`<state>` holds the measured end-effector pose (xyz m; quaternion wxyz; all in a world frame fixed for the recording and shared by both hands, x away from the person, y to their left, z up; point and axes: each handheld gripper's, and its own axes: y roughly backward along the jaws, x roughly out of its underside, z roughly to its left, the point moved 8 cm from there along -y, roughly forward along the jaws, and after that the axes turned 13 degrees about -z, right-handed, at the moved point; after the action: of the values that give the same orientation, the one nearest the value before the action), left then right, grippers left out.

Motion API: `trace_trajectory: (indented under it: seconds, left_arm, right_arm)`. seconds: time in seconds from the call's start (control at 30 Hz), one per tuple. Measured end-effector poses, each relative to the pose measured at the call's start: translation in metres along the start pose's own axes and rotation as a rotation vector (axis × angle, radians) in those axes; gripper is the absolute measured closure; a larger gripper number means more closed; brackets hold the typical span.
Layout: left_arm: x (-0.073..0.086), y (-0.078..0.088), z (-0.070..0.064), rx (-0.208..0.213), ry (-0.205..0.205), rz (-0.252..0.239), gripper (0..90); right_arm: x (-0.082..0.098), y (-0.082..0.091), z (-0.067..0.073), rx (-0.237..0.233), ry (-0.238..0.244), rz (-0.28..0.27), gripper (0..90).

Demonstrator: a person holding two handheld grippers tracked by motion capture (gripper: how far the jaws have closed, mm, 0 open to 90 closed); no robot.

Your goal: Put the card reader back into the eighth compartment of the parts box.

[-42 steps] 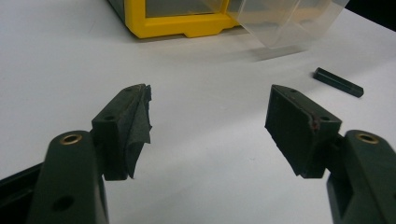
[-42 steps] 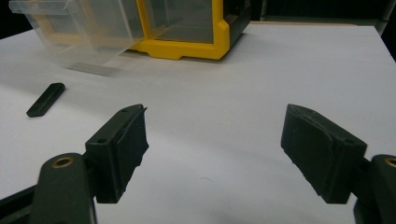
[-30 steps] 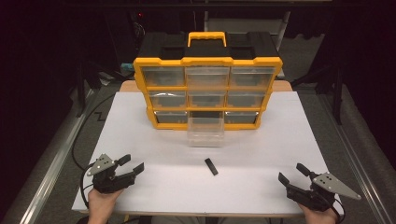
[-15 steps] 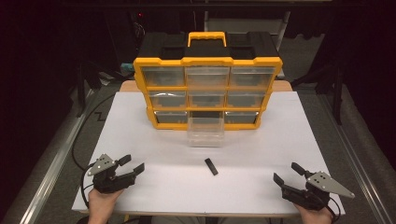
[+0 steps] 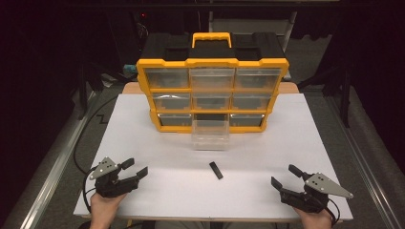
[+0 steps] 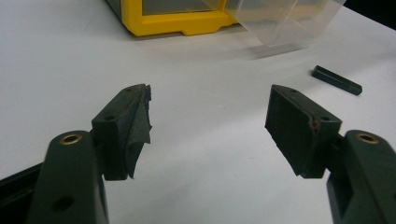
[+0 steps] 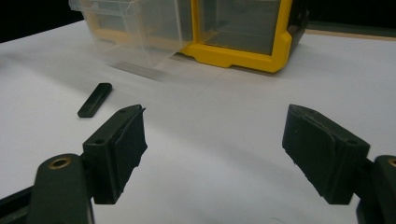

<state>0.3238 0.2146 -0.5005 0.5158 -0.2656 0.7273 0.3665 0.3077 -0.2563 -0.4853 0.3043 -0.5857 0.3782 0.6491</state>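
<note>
While both grippers rest apart at the near edge, a small black bar [image 5: 216, 170] lies flat on the white table [image 5: 143, 143], just in front of a clear drawer [image 5: 210, 135] pulled out of the bottom middle slot of a yellow organiser [image 5: 212, 90]. Taking the bar as the landmark, the drawer stands just beyond it, not touching, and the organiser rises behind that.

In the high view the bar's long axis runs slantwise, its far end toward the left, its near end toward the right. The left gripper [image 5: 135, 171] lies to the bar's left and slightly nearer the person, jaws spread wide and holding nothing. The right gripper [image 5: 285, 175] lies to the bar's right, also near the table edge, jaws spread wide and holding nothing. The two look about equally far from the bar.

From the left gripper view the bar [image 6: 337, 80] sits ahead and to the right; from the right gripper view it [image 7: 95, 99] sits ahead and to the left. Bare table lies between each gripper and the bar, so nothing seems to block a reach.
</note>
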Motion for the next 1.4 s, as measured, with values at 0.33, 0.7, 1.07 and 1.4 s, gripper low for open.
trace_trajectory:
  seconds: [0.33, 0.7, 1.07, 1.4]
  left_arm:
    - [0.000, 0.000, 0.000, -0.001, 0.001, 0.000, 31.5]
    - [0.000, 0.000, 0.000, 0.000, 0.002, 0.001, 31.5]
    - [0.000, 0.000, 0.001, -0.004, 0.002, -0.005, 31.5]
    - [0.000, 0.000, 0.000, -0.001, 0.002, -0.001, 31.5]
  right_arm:
    - [-0.003, -0.009, 0.011, -0.031, 0.005, -0.003, 21.9]
    - [-0.004, -0.021, 0.022, -0.068, 0.005, 0.000, 22.2]
    - [-0.005, -0.034, 0.035, -0.109, 0.004, 0.006, 22.6]
    - [-0.006, -0.051, 0.051, -0.157, 0.002, 0.013, 23.1]
